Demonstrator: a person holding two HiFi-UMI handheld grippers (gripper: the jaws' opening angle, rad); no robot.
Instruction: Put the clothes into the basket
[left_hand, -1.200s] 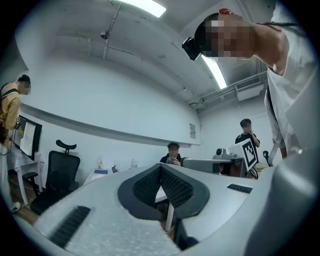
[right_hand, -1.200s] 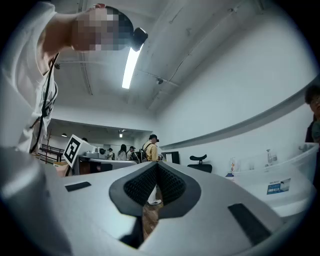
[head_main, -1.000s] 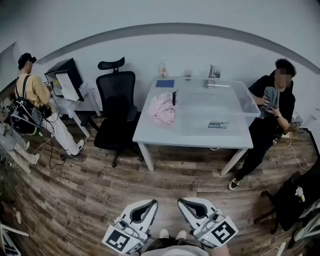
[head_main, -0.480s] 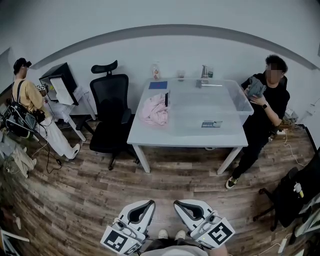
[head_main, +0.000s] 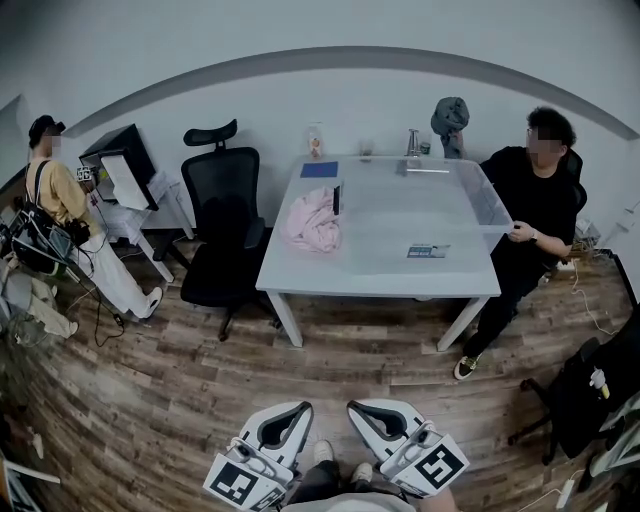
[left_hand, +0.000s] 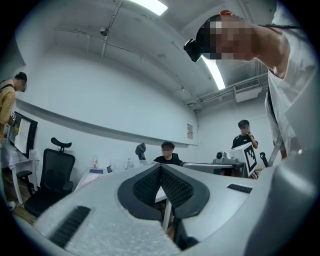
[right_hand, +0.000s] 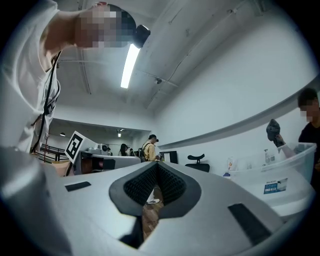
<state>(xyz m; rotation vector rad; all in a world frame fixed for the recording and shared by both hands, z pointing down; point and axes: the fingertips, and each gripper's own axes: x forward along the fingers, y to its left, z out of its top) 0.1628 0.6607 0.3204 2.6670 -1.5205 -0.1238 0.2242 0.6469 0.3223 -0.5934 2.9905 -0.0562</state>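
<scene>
On the far white table (head_main: 380, 282) stands the clear basket (head_main: 486, 203); I can't read its small blue label (head_main: 427, 250). Pink clothes (head_main: 312, 222) lie on the table just left of it, and a grey garment (head_main: 450, 115) is in the air above its far edge. Near me, the left gripper (left_hand: 161, 167) and right gripper (right_hand: 156, 165) have jaws pressed together, empty.
</scene>
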